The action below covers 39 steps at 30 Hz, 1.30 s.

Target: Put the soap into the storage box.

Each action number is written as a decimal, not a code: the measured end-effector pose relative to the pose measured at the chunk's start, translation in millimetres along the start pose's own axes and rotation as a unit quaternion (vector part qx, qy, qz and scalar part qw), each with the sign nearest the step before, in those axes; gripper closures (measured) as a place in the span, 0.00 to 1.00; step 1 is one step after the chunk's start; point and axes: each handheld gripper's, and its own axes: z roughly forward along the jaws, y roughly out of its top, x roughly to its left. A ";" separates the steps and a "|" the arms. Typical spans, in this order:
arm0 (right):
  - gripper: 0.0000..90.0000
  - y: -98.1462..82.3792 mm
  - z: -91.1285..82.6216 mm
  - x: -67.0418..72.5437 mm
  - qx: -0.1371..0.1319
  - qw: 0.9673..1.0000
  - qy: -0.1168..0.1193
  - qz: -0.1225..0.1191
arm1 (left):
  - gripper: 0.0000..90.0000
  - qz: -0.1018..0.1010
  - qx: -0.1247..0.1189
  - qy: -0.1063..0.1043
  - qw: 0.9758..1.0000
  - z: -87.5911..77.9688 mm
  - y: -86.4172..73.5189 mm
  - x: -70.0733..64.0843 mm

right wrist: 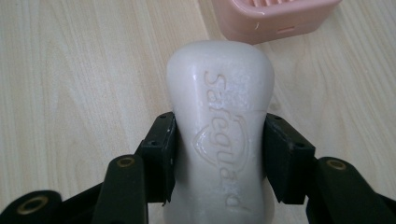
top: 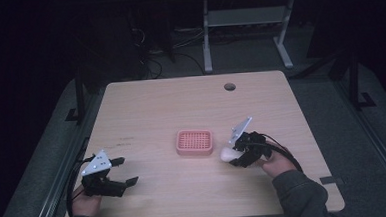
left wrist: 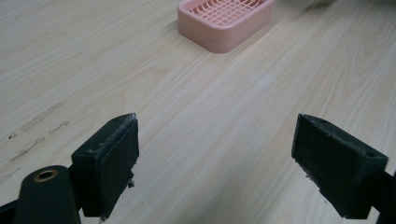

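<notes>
A pink soap dish (top: 195, 142) with a slotted grid top sits near the middle of the light wooden bench (top: 156, 105). Nothing lies in the dish; its grid is bare in the high view, and the left gripper view shows the same open lattice (left wrist: 224, 21) with nothing resting on it.

The right tongs (top: 237, 153) sit just to the right of the dish, held in the person's right hand (top: 276, 164). Their jaws are closed against the two long sides of a white bar of soap (right wrist: 219, 135), gripping it at its narrower waist. The word "Safeguard" is pressed into the upper face of the bar, reading along its length. The free end of the soap points toward the dish, and in the right gripper view a corner of the dish (right wrist: 275, 18) shows just beyond the bar's tip, apart from it. From the high view the soap (top: 227, 154) is close beside the dish's right edge, not over it; whether it touches the bench cannot be told.

The left tongs (top: 119, 172) are at the near left part of the bench, held in the person's left hand (top: 86, 204), well apart from the dish. Their jaws stand wide apart with only bare wood between them, holding nothing.

A round dark hole (top: 229, 86) is set in the bench near its far edge.
</notes>
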 end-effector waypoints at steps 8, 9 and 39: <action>0.54 11.2 -0.3 -3.1 0.003 1.000 0.000 -0.006 | 0.16 0.000 0.000 -0.001 1.000 0.1 0.0 0.2; 0.54 12.5 -0.4 -3.5 0.003 1.000 0.000 -0.009 | 0.16 0.000 0.000 -0.001 1.000 0.1 0.1 0.2; 0.54 63.3 6.1 -11.4 -0.002 0.999 0.013 -0.046 | 0.16 -0.001 -0.009 -0.002 1.000 0.1 0.7 1.1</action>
